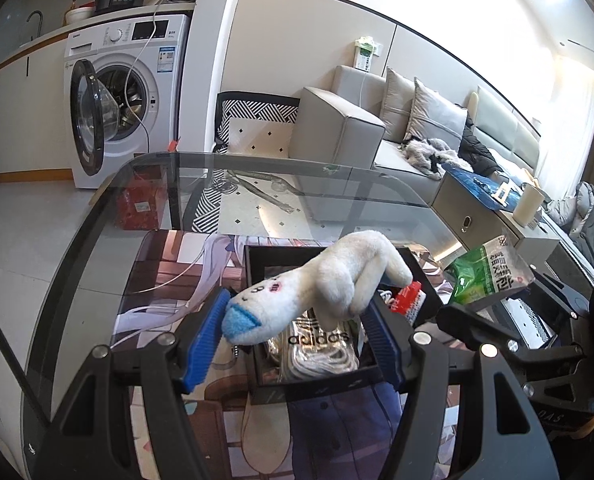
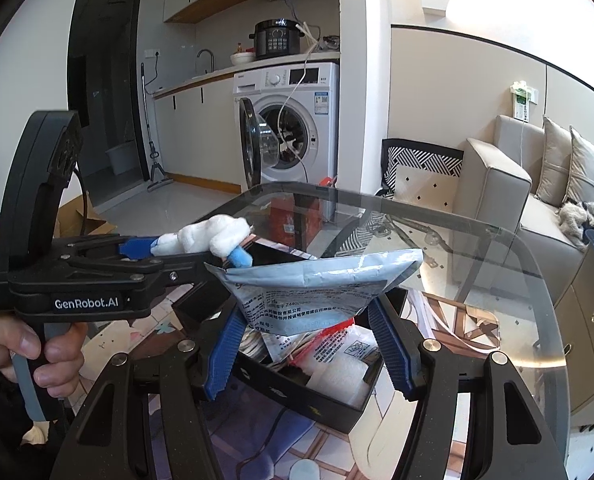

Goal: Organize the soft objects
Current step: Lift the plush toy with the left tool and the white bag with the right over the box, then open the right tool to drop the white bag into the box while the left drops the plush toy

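Left claw grips one plush toy; right claw grips one packet; one black box below.

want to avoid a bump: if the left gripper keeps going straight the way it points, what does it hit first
Probably the black box on the table: the left gripper, shut on the white plush toy, points down over its open top, so the toy would likely meet the adidas bag inside first. Depth is uncertain.

A white washing machine stands door-open beside a grey sofa; pale, perhaps tiled, floor.
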The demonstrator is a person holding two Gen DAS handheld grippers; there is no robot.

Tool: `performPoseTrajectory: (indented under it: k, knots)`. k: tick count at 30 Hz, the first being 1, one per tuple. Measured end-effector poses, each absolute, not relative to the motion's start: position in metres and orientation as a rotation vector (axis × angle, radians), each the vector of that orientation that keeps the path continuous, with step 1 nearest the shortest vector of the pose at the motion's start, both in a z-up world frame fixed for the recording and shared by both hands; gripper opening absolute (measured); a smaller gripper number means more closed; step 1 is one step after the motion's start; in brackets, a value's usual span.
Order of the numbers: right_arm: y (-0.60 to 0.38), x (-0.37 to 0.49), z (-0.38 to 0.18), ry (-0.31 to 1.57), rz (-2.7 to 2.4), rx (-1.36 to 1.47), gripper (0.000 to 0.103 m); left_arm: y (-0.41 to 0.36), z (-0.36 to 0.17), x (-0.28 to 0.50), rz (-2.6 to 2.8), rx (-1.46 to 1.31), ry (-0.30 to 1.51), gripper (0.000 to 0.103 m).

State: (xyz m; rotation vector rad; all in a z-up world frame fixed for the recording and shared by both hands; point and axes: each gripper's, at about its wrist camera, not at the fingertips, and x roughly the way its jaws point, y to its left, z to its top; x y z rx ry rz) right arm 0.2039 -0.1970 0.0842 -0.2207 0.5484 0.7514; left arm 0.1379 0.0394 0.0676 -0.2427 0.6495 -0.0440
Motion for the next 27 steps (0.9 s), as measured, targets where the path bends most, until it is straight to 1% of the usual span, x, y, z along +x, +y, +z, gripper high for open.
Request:
performPoseTrajectory:
  k: [10,19,27]
  knots:
    - [-0.177,0.221,0.067,0.590,0.788,-0.272,0.064,0.044,0.059,0.156,-0.028,-0.261,0.678,0.066]
    - [-0.163,0.233,0.056,0.601,0.779,-0.313,0.064,0.050,0.053,0.162,-0.014,-0.289,0.692,0.066]
    - [-0.155,0.247,0.040,0.647,0.747,-0.361,0.064,0.049,0.050,0.166,-0.018,-0.283,0.702,0.066]
